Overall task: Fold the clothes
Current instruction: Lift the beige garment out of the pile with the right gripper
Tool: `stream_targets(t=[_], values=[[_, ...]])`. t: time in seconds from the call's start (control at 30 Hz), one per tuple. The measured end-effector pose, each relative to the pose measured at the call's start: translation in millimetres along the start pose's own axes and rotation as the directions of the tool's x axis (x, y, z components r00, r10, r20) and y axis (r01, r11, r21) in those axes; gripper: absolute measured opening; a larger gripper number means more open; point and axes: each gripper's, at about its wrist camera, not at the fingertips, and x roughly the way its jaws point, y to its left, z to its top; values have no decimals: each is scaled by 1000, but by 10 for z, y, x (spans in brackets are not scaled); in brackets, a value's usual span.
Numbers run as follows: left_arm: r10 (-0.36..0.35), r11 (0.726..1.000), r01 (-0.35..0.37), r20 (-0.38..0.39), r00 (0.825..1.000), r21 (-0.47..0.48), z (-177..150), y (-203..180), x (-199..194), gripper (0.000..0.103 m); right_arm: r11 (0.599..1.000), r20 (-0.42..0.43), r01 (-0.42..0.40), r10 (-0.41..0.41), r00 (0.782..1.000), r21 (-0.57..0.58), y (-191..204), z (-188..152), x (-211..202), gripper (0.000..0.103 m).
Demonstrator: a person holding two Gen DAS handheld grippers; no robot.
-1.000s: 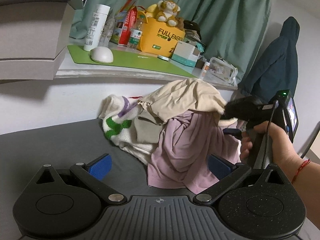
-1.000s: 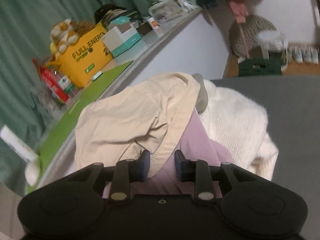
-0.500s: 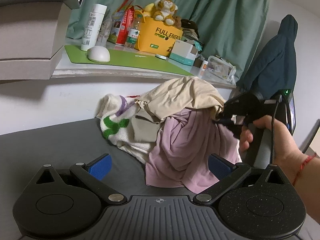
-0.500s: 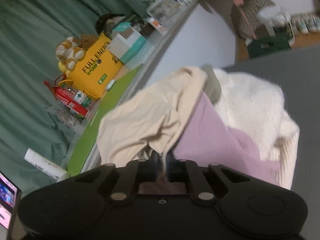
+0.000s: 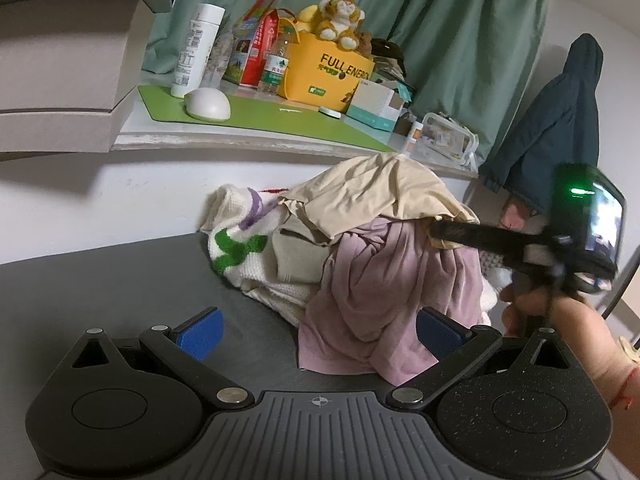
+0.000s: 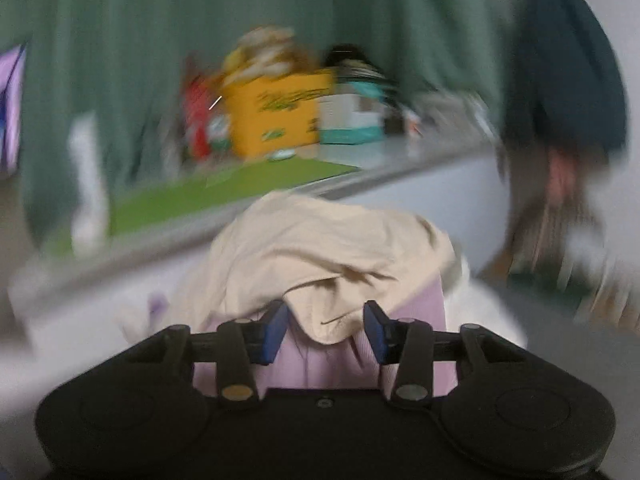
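The right hand-held gripper (image 6: 325,330), clamped half a second ago, is now opening, its jaws straddling the beige shirt (image 6: 320,248) hem; the left hand-held gripper (image 5: 318,330) is gaping empty.

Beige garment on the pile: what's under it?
Under the beige garment show a lilac garment, a white knit and a greyish piece. Anything deeper is covered.

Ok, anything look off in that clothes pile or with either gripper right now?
Nothing damaged or spilled. The clothes are an unsorted heap: beige garment draped over the pink one. The right gripper is opening, with the beige hem hanging loose between its jaws, not pinched. The left gripper is open and empty.
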Motion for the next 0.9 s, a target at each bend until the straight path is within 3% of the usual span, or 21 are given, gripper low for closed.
stream_targets(t=[0.07,0.13,0.17,0.23,0.37,0.43,0.5,0.63,0.73,0.9], values=[[1,1000,-1,0,1000,1,-2,0,4,103,991,-22,43,-46,999,-126,162,28,94,32],[2,1000,-2,-1,1000,2,-5,0,8,103,975,-51,76,-89,995,-209,271,43,215,22],[3,1000,-3,-1,1000,3,-6,0,10,103,971,-66,100,-117,991,-219,291,50,271,4],[4,1000,-4,-1,1000,4,-8,0,14,103,975,-67,137,-151,986,-177,256,93,314,2],[5,1000,-5,-3,1000,3,-7,5,21,103,962,45,268,-266,963,-57,81,57,56,2],[-2,1000,2,-4,1000,3,-4,11,14,103,957,83,291,-290,954,-9,-33,73,-105,2],[-10,1000,10,0,1000,6,0,12,-2,103,950,128,312,-311,942,12,-134,79,-370,2],[-37,999,36,26,999,30,9,-39,-99,103,919,226,394,-381,897,-16,-335,202,-924,2],[-74,996,72,40,996,58,17,-111,-212,103,923,263,385,-377,888,22,-540,272,-1482,2],[-199,969,194,19,980,150,-15,-322,-434,103,923,313,379,-378,871,59,-711,186,-2531,2]])
